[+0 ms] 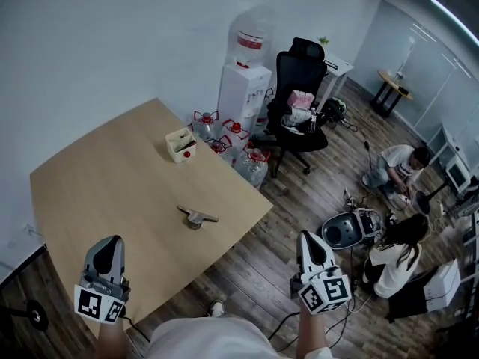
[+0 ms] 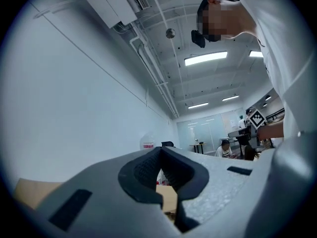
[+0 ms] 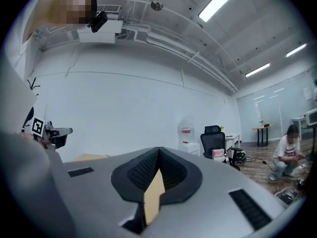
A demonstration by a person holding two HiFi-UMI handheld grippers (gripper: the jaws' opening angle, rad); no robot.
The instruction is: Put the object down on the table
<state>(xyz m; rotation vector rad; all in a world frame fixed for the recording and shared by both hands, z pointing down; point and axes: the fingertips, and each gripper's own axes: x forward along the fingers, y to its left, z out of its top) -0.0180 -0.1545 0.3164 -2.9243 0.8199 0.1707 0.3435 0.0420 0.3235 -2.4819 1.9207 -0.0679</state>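
Note:
A small grey object with a flat bar on top [image 1: 197,216] lies on the wooden table [image 1: 112,185], near its right edge. Neither gripper touches it. My left gripper [image 1: 112,240] is held low over the table's near corner, well short of the object. In the left gripper view its jaws [image 2: 161,150] meet at the tips with nothing between them. My right gripper [image 1: 307,235] hovers beyond the table's edge, over the floor. Its jaws [image 3: 159,150] are also shut and hold nothing. In both gripper views the object is hidden.
A small cream box [image 1: 181,144] sits near the table's far edge. Behind it stand water jugs [image 1: 249,162], a water dispenser [image 1: 245,88] and a black office chair [image 1: 298,103]. Two people [image 1: 397,167] sit on the floor at right, beside a round grey machine [image 1: 344,229] and cables.

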